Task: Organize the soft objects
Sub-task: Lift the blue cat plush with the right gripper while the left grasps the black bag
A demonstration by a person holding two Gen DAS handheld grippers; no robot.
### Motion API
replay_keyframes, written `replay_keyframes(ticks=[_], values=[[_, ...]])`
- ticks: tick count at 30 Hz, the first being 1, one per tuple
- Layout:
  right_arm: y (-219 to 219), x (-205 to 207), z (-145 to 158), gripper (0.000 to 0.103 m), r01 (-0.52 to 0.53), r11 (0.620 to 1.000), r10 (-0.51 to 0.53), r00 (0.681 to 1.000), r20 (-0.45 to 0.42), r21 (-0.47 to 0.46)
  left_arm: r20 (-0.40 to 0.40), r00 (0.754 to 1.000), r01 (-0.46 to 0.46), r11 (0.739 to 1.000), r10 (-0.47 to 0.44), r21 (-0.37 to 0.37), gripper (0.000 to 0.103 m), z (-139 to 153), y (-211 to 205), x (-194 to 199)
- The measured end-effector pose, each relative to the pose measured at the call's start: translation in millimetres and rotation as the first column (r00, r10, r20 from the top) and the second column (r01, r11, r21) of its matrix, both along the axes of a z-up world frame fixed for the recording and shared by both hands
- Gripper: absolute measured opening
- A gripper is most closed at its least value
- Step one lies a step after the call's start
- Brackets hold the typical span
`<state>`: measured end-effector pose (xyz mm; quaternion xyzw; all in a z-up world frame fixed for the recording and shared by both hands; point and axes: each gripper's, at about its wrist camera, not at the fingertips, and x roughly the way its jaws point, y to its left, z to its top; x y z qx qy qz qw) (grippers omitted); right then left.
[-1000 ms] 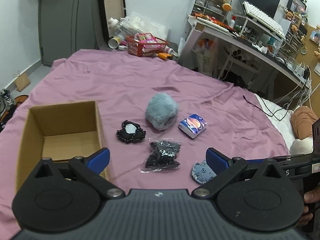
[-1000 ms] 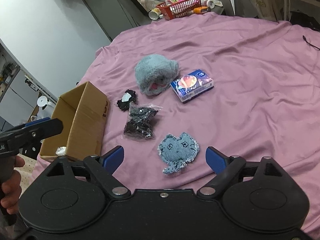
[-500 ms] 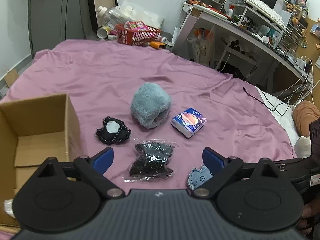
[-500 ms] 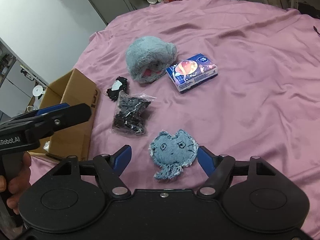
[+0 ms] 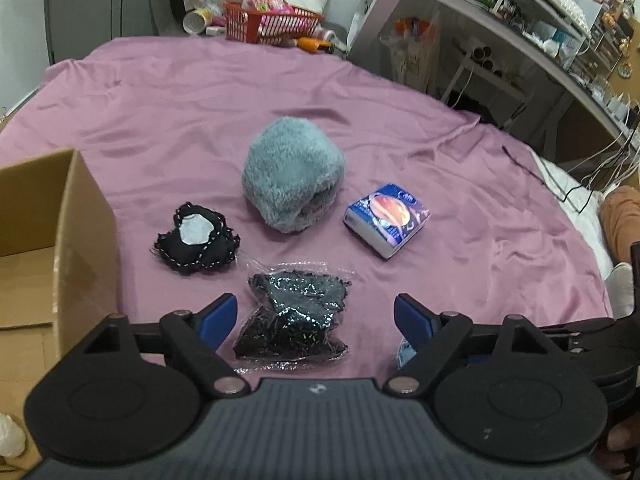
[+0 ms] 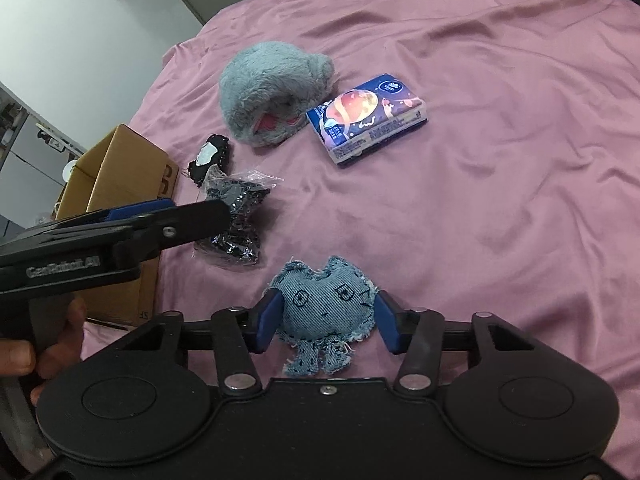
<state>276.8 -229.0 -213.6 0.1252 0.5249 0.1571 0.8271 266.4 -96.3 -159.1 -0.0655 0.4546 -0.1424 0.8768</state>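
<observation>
A denim cat patch (image 6: 326,304) lies on the purple bed sheet (image 6: 500,160). My right gripper (image 6: 326,322) is open, with a blue pad close on each side of the patch. Farther out lie a black sequin item in a clear bag (image 5: 292,320), a black lace piece (image 5: 196,236), a grey-blue fluffy plush (image 5: 292,176) and a blue tissue pack (image 5: 386,220). My left gripper (image 5: 316,318) is open just above the near end of the sequin bag. An open cardboard box (image 5: 80,208) stands to the left.
A red basket (image 5: 268,24) and bottles sit beyond the bed's far edge. A cluttered desk (image 5: 520,28) runs along the right, and a black cable (image 5: 532,168) trails onto the sheet. A hand (image 6: 24,356) holds the left gripper's handle.
Both grippers have moved forward and down. The right one's fingers have narrowed around the denim patch. The left one has shifted right from the box to over the sequin bag.
</observation>
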Motion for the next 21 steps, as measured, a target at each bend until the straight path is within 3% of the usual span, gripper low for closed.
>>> replay_keyframes(ticks=[5, 9, 12, 14, 15, 17, 21], values=[[-6, 3, 1, 0.041, 0.034, 0.999, -0.034, 0.999, 0.009, 0.008, -0.032, 0.999, -0.015, 0.999, 0.016, 0.043, 0.085, -13, -6, 10], [-13, 6, 4, 0.039, 0.066, 0.998, -0.065, 0.998, 0.023, -0.005, -0.084, 0.996, -0.004, 0.999, 0.007, 0.034, 0.085, -23, -5, 15], [-15, 7, 4, 0.033, 0.071, 0.997, -0.071, 0.997, 0.021, -0.016, -0.079, 0.997, -0.002, 0.999, 0.006, 0.048, 0.085, -27, -6, 13], [-14, 7, 4, 0.04, 0.063, 0.998, -0.062, 0.998, 0.009, -0.023, -0.074, 0.997, -0.007, 0.999, 0.01, 0.037, 0.068, -27, -4, 11], [-11, 7, 3, 0.051, 0.059, 0.998, -0.059, 0.998, 0.002, -0.028, -0.076, 0.997, -0.014, 0.999, 0.016, 0.032, 0.062, -28, -3, 11], [-7, 5, 3, 0.061, 0.055, 0.998, -0.055, 0.998, -0.003, -0.036, -0.078, 0.997, -0.026, 1.0, 0.026, 0.003, 0.056, -27, 0, 10], [3, 1, 3, 0.063, 0.021, 0.999, -0.021, 1.0, 0.004, -0.038, -0.051, 0.998, -0.032, 0.999, 0.031, -0.003, 0.053, -20, 3, 4]])
